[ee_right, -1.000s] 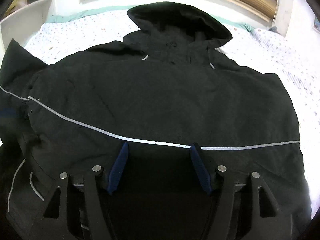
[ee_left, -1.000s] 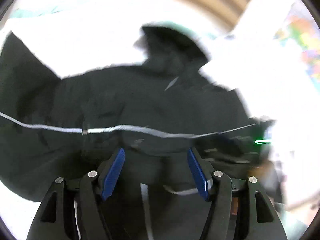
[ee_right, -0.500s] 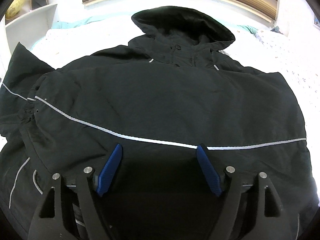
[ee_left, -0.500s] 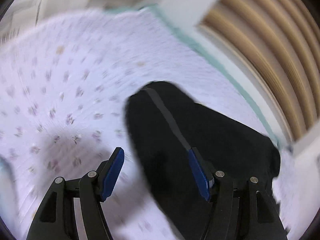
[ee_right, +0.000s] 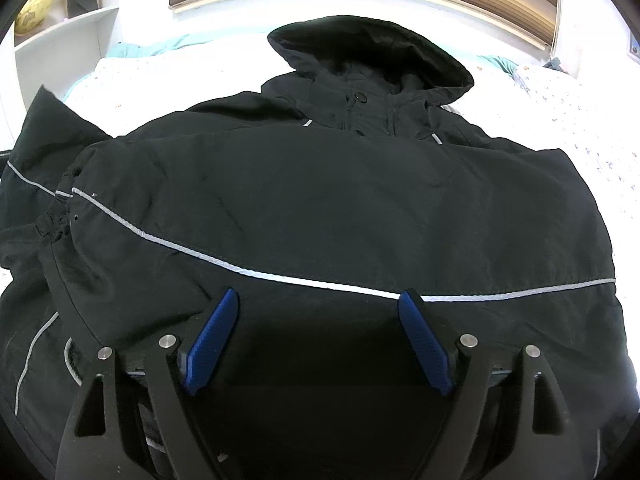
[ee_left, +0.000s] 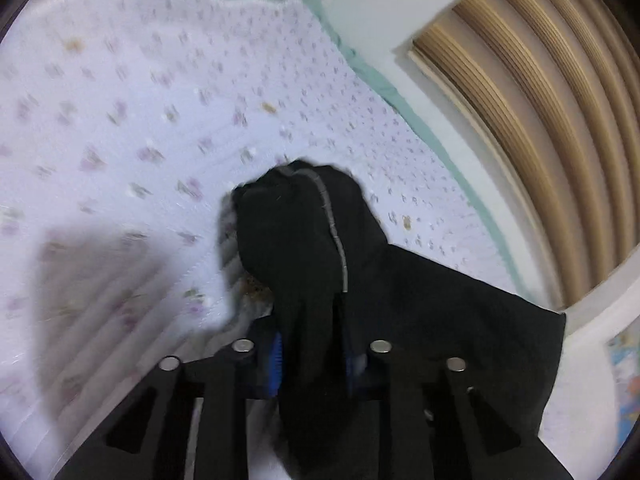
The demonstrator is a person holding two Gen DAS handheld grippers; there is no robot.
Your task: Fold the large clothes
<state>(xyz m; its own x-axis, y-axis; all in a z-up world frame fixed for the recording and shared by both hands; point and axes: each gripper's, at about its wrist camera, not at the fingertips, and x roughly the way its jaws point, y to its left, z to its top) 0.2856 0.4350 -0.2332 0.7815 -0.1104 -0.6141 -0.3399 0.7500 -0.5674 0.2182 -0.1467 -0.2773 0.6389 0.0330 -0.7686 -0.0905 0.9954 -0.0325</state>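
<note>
On the bed (ee_left: 120, 120), your left gripper (ee_left: 312, 360) clamps the sleeve (ee_left: 296, 240); the right gripper (ee_right: 320, 320) hovers open over the jacket (ee_right: 320, 184).
Carry the sleeve right, flat across the jacket's chest, keeping it untwisted.

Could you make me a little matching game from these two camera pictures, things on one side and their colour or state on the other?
Things:
1. left gripper
2. right gripper
3. jacket
4. globe

States:
A. yellow, on a shelf
B. open, over the fabric
C. black, spread on the bed
D. closed on a sleeve

Pairs: 1-D, 2-B, 3-C, 4-A
</note>
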